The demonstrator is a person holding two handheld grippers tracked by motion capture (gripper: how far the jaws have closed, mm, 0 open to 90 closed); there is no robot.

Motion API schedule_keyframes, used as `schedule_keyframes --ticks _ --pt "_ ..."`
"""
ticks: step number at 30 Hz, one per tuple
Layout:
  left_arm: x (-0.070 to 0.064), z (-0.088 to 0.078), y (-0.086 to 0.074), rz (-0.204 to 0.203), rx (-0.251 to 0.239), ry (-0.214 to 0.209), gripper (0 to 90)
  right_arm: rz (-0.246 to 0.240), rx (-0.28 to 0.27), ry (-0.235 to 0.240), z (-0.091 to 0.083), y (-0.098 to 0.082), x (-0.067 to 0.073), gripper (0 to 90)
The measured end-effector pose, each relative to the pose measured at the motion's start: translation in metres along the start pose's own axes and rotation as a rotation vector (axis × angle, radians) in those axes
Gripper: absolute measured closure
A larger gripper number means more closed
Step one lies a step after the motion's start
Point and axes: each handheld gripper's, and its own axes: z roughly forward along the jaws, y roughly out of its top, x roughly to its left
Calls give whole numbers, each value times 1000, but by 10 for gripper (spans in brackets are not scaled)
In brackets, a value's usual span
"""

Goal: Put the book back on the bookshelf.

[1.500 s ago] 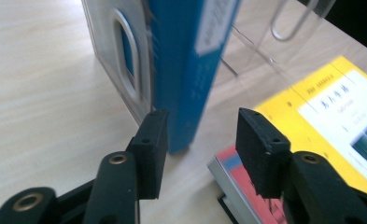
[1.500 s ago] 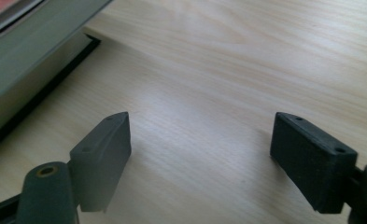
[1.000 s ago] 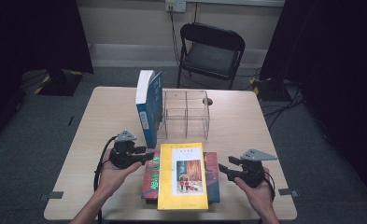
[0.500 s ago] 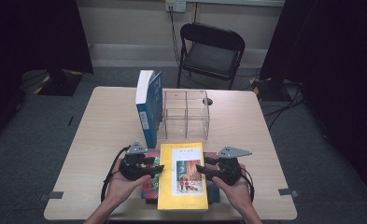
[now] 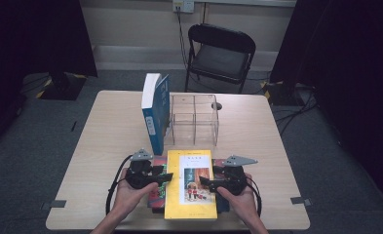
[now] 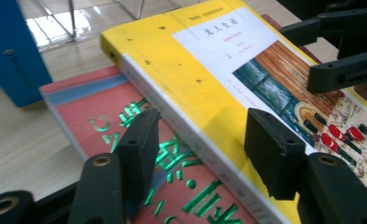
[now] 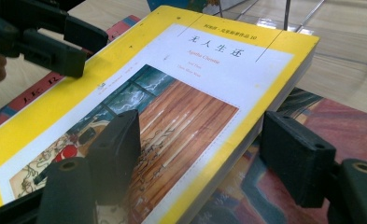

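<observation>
A yellow paperback (image 5: 189, 183) lies on top of a red book (image 5: 156, 191) near the table's front edge. My left gripper (image 5: 168, 177) reaches in from the left. In the left gripper view its jaws straddle the yellow book's (image 6: 195, 70) spine edge, one over the red book (image 6: 92, 116), one over the cover. My left gripper (image 6: 204, 140) has just been opening and does not press the book. My right gripper (image 5: 202, 181) comes from the right. It (image 7: 200, 135) straddles the yellow book's (image 7: 209, 60) page edge, jaws just opened wider, apart from it.
A blue book (image 5: 155, 112) stands upright beside a clear acrylic divider rack (image 5: 194, 119) in the middle of the table (image 5: 111, 126). Another colourful book (image 7: 312, 121) lies under the yellow one on the right. A black folding chair (image 5: 220, 53) stands behind the table.
Both hands have moved inward from the table's sides to the yellow book, and the jaws now reach over its left and right edges. The books have not moved.
</observation>
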Motion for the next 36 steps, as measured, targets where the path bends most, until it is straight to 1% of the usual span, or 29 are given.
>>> schedule_keyframes --ticks 1,2,3,7,10,14,17,18,19,20,21,22,26,29,32,33,35,36 --pt "-2 1 0 12 6 -8 453 2 0 0 1 0 0 286" --pt "-5 2 1 27 14 6 437 3 1 -2 1 1 0 285" --pt "-6 3 1 24 7 15 426 6 3 -9 1 1 1 284" --pt "-5 3 2 10 15 10 420 12 3 -9 2 2 0 286" --pt "-6 4 1 8 6 25 408 22 2 -12 3 3 -1 294" --pt "-7 5 0 8 -2 23 398 45 -6 -20 2 3 0 323" --pt "-12 7 0 20 2 40 359 54 -8 -31 2 3 1 346" --pt "-15 8 0 46 9 52 329 51 -11 -38 1 4 2 356" --pt "-16 8 0 47 9 54 293 52 -13 -41 0 4 2 376" --pt "-17 8 1 58 18 58 279 57 -19 -38 0 5 2 395" --pt "-17 9 0 44 7 52 278 74 -27 -28 -2 5 1 420" --pt "-16 9 0 47 9 50 278 75 -38 -28 -4 5 1 438" --pt "-16 8 -1 55 8 54 278 74 -40 -31 -7 6 3 452" --pt "-17 9 -1 54 1 57 270 91 -39 -22 -8 4 3 465" --pt "-18 8 -2 66 6 51 259 95 -43 -18 -11 1 5 466" --pt "-18 8 -3 66 5 49 258 97 -36 -22 -11 0 7 465" --pt "-19 8 -3 61 -1 51 256 110 -42 -18 -12 -1 7 467" --pt "-18 8 -3 65 2 54 256 111 -46 -18 -12 -1 8 469"
